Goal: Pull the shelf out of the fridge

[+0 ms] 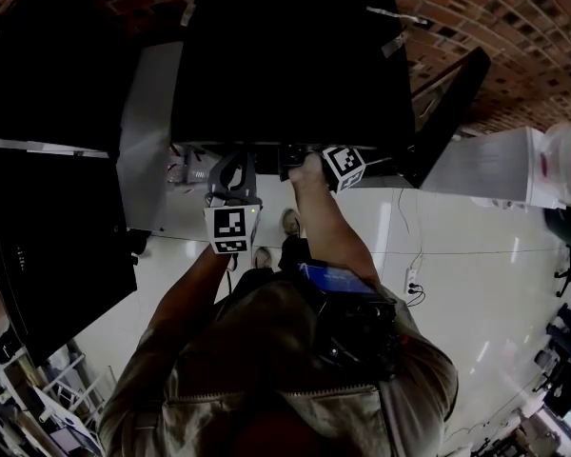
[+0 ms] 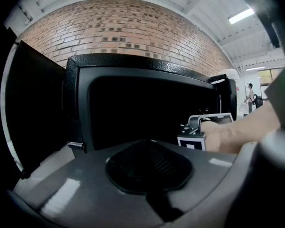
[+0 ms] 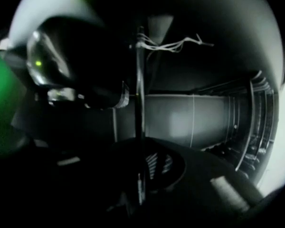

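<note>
While the right gripper (image 3: 141, 148) jaws pinch the shelf (image 3: 139, 80) edge and the left gripper (image 2: 146, 145) jaws sit closed, lopsided pulling could jam it.

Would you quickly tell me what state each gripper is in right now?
Left gripper: shut, holding nothing, outside the fridge.
Right gripper: shut on the shelf, at its thin edge, inside the fridge.

Matt black fridge (image 2: 133, 63), rough brick wall (image 2: 123, 27), glossy floor (image 1: 476, 274)
</note>
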